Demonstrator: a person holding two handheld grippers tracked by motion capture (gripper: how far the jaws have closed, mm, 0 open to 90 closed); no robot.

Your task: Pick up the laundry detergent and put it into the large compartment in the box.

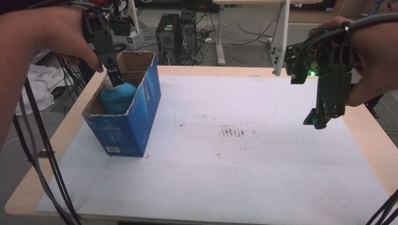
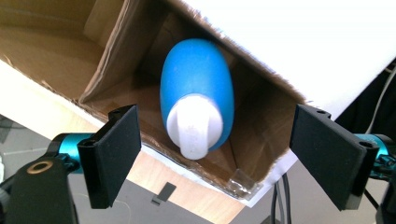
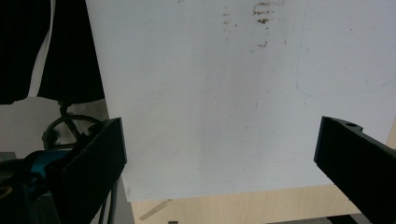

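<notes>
Blue bottle w/ white cap stands inside the open box at the desk's left; left gripper hangs just above the cap, fingers apart, not touching it; right gripper hovers over the white sheet at right, well apart from the box, fingers wide apart, nothing between.
</notes>
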